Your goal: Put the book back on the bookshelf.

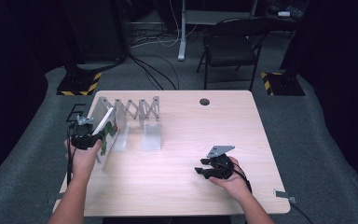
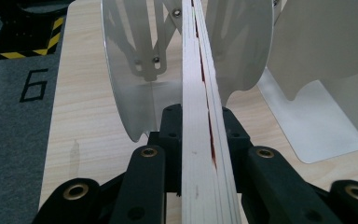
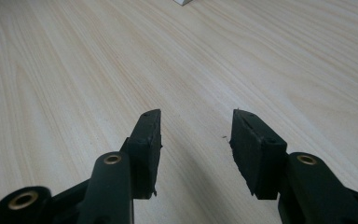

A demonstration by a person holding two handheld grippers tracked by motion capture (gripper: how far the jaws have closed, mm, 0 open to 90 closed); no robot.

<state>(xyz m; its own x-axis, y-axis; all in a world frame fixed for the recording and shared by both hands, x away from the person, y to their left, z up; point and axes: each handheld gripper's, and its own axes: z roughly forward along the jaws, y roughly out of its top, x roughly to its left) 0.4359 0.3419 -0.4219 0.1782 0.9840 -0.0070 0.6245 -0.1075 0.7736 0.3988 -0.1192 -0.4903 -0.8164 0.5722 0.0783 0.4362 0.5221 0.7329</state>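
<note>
My left gripper point(image 2: 200, 135) clamps a thin book point(image 2: 204, 116) edge-on, its layered pages between the metal rack's point(image 2: 130, 74) glossy dividers; the high view reveals its illustrated cover. My right gripper point(image 3: 196, 140) rests empty, jaws parted, over the pale woodgrain table point(image 3: 74, 70).

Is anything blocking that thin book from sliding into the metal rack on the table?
Nothing visible does. The left hand-held gripper is shut on the book, whose edge points into an open slot between two grey dividers of the rack. No other thing shows in that gap.
</note>
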